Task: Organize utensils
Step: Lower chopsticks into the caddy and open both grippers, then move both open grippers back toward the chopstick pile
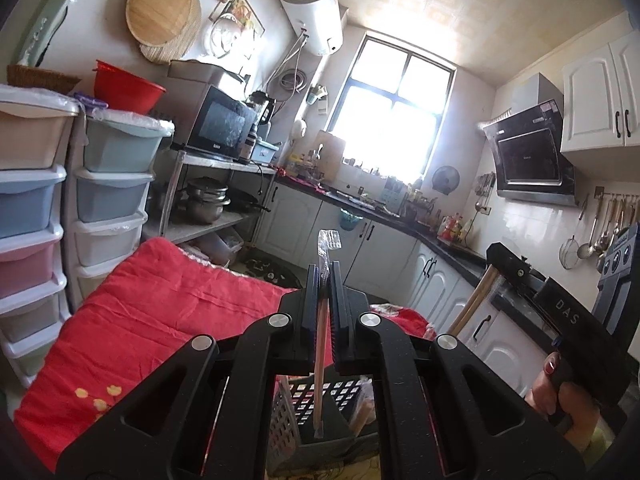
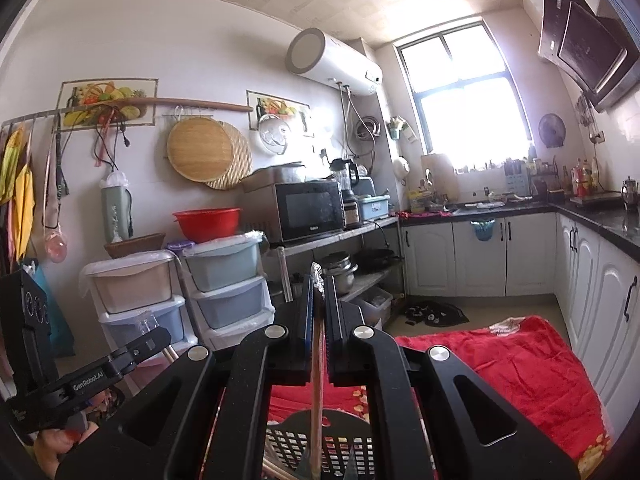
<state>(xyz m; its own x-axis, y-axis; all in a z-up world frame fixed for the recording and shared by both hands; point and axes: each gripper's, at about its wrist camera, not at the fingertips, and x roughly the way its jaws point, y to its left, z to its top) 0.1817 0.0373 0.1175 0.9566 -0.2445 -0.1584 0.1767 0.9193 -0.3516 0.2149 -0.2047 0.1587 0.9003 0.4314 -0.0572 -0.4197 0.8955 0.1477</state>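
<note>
Room: kitchen with white cabinets (image 2: 532, 256), bright window (image 2: 468, 100), black microwave (image 2: 310, 210) on a metal rack, stacked pastel plastic drawers (image 1: 108, 184).
Surface: red quilted cloth with yellow flower print (image 1: 168, 296) spread over the worktop.
Container: grey perforated plastic basket (image 1: 286, 412), standing at the near edge of the red cloth, directly below both tools.
Left tool (image 1: 324, 280): jaws narrow, clamped on a pair of wooden chopsticks in a clear plastic sleeve (image 1: 320, 344); sleeve top sticks up above the fingertips, lower end hangs down into the basket.
Right tool (image 2: 319, 292): jaws narrow, clamped on a second wrapped pair of wooden chopsticks (image 2: 317, 392); lower end hangs over the basket.
Hands: person's right hand (image 1: 560, 396) grips the right tool's handle, seen from the left wrist view.
</note>
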